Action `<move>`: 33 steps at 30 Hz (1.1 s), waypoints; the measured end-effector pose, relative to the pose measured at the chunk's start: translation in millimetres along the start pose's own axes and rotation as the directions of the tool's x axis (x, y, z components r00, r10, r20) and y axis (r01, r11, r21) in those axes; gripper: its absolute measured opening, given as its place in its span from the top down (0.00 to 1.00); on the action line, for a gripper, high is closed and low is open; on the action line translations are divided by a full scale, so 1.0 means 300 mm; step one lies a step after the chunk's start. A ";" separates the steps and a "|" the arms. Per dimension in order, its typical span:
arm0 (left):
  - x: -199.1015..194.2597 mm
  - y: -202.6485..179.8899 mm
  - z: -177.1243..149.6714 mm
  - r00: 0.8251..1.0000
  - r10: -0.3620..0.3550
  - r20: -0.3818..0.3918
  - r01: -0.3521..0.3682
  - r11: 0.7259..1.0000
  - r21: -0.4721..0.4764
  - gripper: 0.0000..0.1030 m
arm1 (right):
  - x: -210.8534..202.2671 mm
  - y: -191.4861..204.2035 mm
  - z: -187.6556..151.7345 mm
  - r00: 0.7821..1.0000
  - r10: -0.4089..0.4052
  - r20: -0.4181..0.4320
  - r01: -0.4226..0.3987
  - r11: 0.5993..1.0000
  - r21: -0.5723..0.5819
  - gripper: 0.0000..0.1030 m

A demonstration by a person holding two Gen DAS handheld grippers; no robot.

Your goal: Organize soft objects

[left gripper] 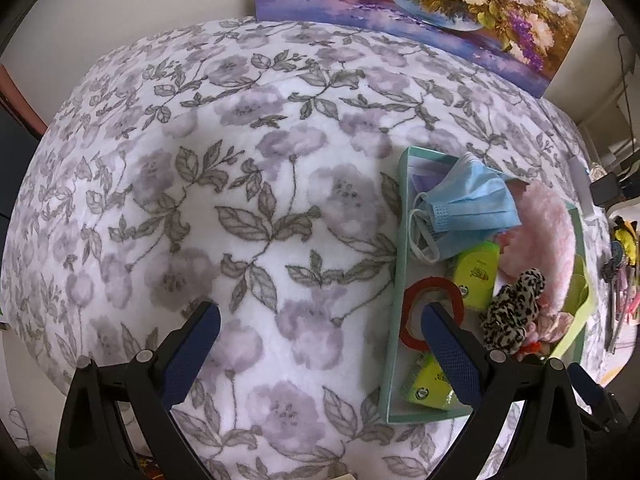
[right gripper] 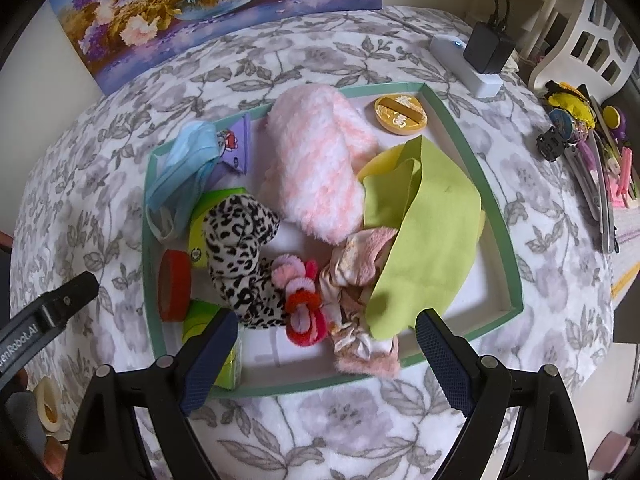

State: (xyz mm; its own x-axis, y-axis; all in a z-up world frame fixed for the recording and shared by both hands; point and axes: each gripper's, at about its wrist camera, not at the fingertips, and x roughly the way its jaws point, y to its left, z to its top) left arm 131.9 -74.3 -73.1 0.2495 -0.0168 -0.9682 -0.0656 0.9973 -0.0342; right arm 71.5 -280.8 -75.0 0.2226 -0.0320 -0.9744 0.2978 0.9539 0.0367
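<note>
While hanging spread and empty, both tongs (left gripper: 320,320) (right gripper: 322,332) overlooking the tray (right gripper: 496,200), pink fluffy sock (right gripper: 316,160) lying lengthwise toward the painting (right gripper: 192,8).

Sitting ahead of the right jaws: one green-rimmed tray (right gripper: 496,216), one blue face mask (right gripper: 180,172), one leopard scrunchie (right gripper: 240,240), one fluffy pink slipper (right gripper: 316,164). Also lying there: one red tape roll (right gripper: 174,284), one gold tin (right gripper: 400,114), one lime cloth (right gripper: 432,232), two green packets (right gripper: 200,220).

The left tool (left gripper: 320,320) hangs with its two blue-padded fingers (left gripper: 192,352) spread wide apart, gripping nothing. The right tool (right gripper: 324,332) is likewise spread wide, its fingers (right gripper: 208,356) bare and pointing forward and down. In the right wrist view, the black side of the left tool (right gripper: 48,308) shows at the left edge.
</note>
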 end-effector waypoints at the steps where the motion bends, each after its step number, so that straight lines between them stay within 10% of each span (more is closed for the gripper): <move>1: -0.004 0.003 -0.004 1.000 -0.007 0.001 0.007 1.000 -0.001 0.03 | -0.003 0.002 -0.004 1.000 0.001 0.002 -0.001 1.000 -0.001 0.10; 33: -0.068 0.083 -0.164 0.998 0.015 -0.061 -0.014 1.000 0.011 0.03 | -0.078 0.055 -0.122 0.999 -0.029 0.026 0.031 0.997 -0.075 0.10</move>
State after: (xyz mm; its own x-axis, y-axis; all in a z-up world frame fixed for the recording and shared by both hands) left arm 77.7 -52.6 -66.3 0.1896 -0.0064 -0.9818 -0.0590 0.9981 -0.0179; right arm 37.1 -253.5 -59.9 0.2382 -0.0672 -0.9689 0.2342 0.9721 -0.0099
